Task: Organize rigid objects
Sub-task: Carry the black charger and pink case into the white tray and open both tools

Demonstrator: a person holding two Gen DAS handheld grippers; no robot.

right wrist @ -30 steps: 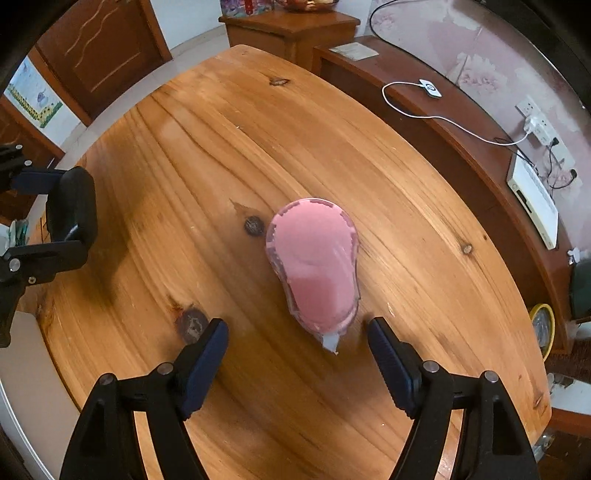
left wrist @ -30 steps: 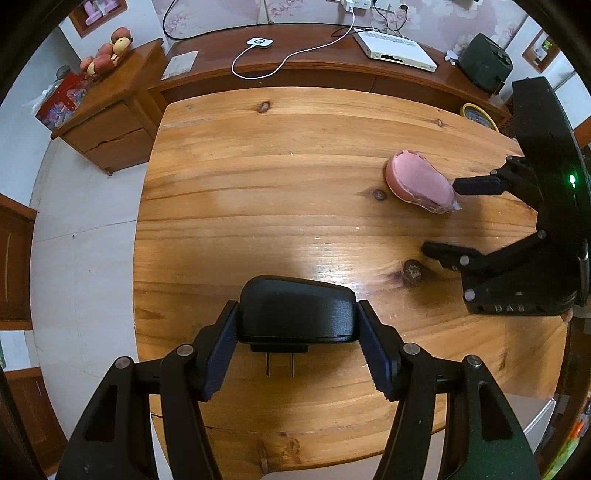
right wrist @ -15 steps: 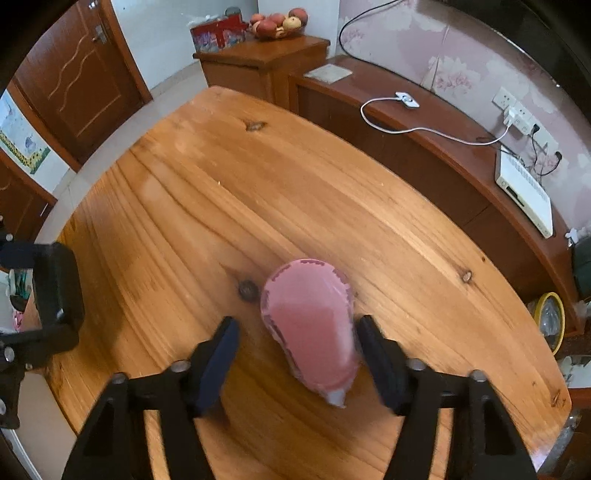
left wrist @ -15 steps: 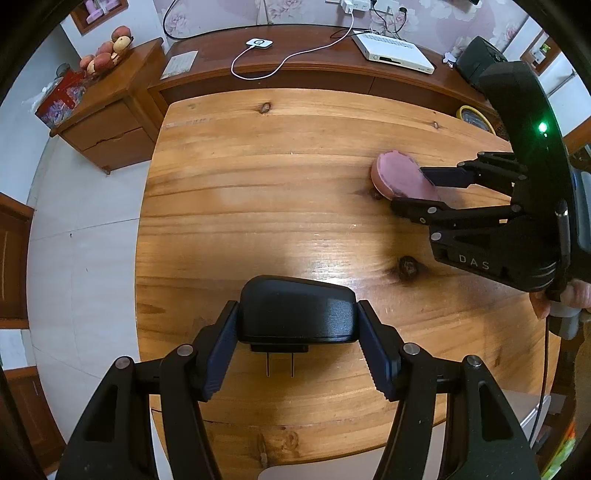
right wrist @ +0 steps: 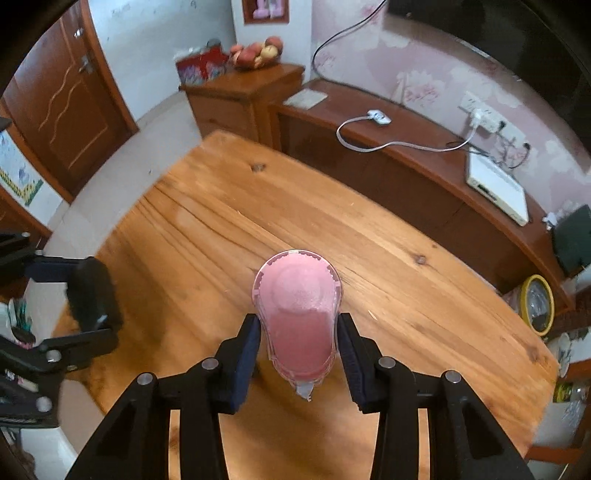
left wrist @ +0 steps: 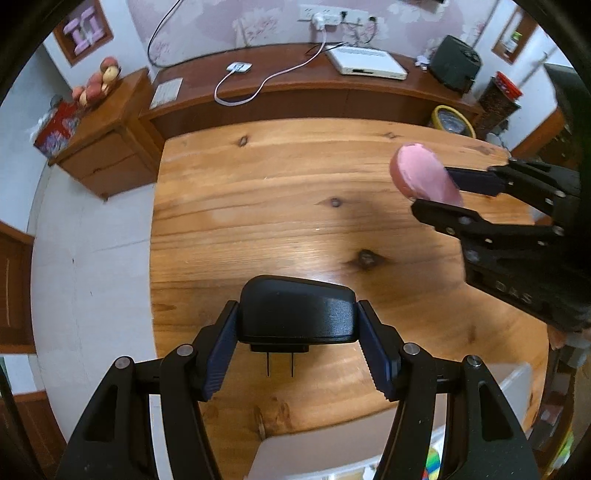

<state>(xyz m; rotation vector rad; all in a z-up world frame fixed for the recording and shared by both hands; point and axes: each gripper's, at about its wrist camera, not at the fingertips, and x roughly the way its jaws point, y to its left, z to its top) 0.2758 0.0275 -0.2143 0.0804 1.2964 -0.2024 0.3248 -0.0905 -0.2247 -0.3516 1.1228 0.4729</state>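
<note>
Left gripper (left wrist: 299,347): fingers (left wrist: 221,354) clamped on both sides of a black plug-in power adapter (left wrist: 297,314), two flat prongs pointing down toward the camera. Adapter is held above the near edge of the wooden worktop (left wrist: 258,206), clear of the surface.

Right gripper (right wrist: 299,362): fingers (right wrist: 245,354) closed against the flanks of a pink correction-tape dispenser (right wrist: 297,314), translucent shell, rounded end pointing away, clear nozzle tip toward the camera. The left wrist view shows the same dispenser (left wrist: 423,173) raised off the worktop at the right, gripped between the right gripper's (left wrist: 439,188) fingers, with a soft shadow on the wood beneath it.

The two grippers are well apart; from the right wrist view the left gripper (right wrist: 66,306) and its adapter (right wrist: 94,295) sit at the far left, blurred.

Worktop: orange-brown planks with dark knots, nothing else lying on the visible part.

Beyond the worktop, a dark wooden sideboard (left wrist: 295,92) along the wall carries a white cable (left wrist: 258,81), a white router-like box (left wrist: 365,62) and a black box (left wrist: 456,62). A yellow-rimmed round object (left wrist: 452,120) stands at its right end. On the left, a lower cabinet (left wrist: 107,144) holds a fruit bowl (left wrist: 98,83). Wall sockets (left wrist: 328,14) above.
</note>
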